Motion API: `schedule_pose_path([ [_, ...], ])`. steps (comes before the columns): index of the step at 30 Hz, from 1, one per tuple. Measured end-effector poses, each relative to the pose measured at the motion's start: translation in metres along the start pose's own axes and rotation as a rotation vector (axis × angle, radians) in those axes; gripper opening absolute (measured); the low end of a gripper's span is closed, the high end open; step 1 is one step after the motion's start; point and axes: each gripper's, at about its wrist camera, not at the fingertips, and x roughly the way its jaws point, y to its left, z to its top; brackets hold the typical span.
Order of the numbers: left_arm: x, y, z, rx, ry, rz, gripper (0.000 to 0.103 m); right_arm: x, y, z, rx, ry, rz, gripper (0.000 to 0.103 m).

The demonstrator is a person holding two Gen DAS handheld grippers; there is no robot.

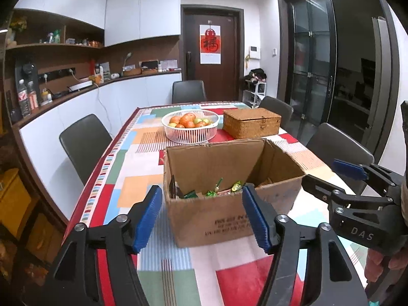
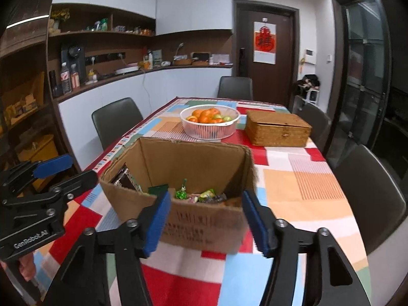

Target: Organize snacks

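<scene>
Judging from the wrapped snacks already lying at the bottom of the open cardboard box, which stands on the patterned desk just ahead of both claws, the gathering appears largely done; what is left cannot be told, since no loose snack is seen on the cloth. The left claw and the right claw are both held apart, with nothing between the pads. A dark packet leaning on the box's left wall is shown clearly only by the right wrist view. Beyond, a white fruit basket and a woven lidded box are seen.
</scene>
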Motion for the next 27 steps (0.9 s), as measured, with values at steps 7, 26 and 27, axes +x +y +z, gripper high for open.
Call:
schedule_pose_path([
  [7, -0.038, -0.009, -0.020, 0.004, -0.049, 0.064, 0.087, -0.043, 0.001, -0.020, 0.023, -0.047, -0.043, 0.084],
  [26, -0.086, -0.016, -0.045, 0.018, -0.095, 0.146, 0.103, -0.103, 0.003, -0.054, 0.043, -0.104, -0.110, 0.089],
  [27, -0.087, -0.017, -0.045, 0.018, -0.096, 0.147, 0.103, -0.104, 0.002, -0.054, 0.045, -0.104, -0.111, 0.089],
])
